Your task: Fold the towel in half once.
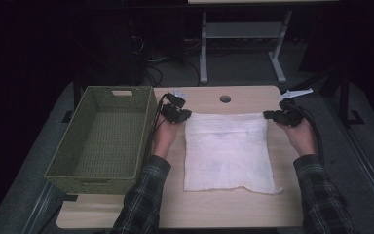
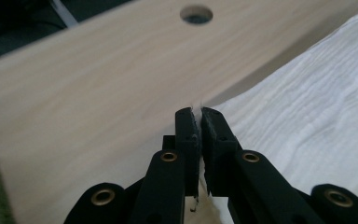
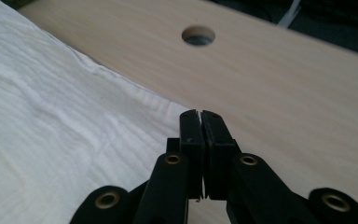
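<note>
At far corners of white cloth (image 1: 226, 151): L gripper (image 1: 184, 115) pinched tight on far-left corner, R gripper (image 1: 269, 115) clamped on far-right corner. Cloth flat mid-table (image 1: 214, 207), spreading toward 6 o'clock. Green wicker basket (image 1: 102, 136) at 9 o'clock, cable hole (image 1: 225, 99) at 12.

the cloth (image 1: 226, 151) lies on the table (image 1: 253, 207), right of the basket (image 1: 102, 139). the left gripper (image 1: 189, 114) sits at its far left corner, the right gripper (image 1: 267, 115) at its far right.
</note>
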The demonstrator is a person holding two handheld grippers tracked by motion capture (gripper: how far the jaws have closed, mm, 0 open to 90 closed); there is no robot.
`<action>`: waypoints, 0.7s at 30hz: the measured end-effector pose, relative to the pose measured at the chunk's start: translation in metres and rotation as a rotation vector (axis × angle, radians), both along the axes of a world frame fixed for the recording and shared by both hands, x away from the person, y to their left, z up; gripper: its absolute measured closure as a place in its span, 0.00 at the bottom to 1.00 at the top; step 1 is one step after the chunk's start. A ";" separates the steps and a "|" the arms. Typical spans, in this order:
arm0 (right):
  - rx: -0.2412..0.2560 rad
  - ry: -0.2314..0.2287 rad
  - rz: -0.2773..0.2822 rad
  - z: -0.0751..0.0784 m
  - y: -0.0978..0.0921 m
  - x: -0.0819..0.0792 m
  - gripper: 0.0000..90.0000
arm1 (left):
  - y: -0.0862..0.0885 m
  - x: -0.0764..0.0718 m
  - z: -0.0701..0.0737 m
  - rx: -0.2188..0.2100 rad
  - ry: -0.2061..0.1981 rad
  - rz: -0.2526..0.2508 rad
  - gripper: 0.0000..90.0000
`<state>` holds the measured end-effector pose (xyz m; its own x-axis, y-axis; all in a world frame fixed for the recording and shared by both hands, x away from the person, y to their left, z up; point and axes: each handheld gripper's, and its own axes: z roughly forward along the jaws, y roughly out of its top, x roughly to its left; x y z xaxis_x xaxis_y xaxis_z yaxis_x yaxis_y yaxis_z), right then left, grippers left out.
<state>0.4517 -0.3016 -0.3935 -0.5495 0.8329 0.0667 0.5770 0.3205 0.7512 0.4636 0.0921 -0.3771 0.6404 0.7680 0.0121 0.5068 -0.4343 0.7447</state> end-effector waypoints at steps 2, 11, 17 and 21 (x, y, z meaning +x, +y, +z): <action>-0.003 -0.046 0.006 0.011 0.000 -0.004 0.98 | 0.001 -0.005 0.007 -0.015 -0.017 -0.001 0.95; 0.014 -0.081 0.062 0.018 -0.004 -0.041 0.97 | 0.011 -0.039 0.011 -0.031 -0.002 -0.048 0.94; -0.007 -0.068 0.094 0.017 -0.004 -0.070 0.97 | 0.012 -0.060 0.014 0.006 0.008 -0.092 0.94; -0.024 -0.069 0.110 0.018 -0.002 -0.089 0.97 | 0.010 -0.074 0.013 0.037 0.012 -0.122 0.94</action>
<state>0.3628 -0.3031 -0.3752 -0.6399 0.7685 0.0061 0.4845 0.3972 0.7794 0.3891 0.1022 -0.3641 0.7295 0.6833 0.0305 0.4573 -0.5204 0.7211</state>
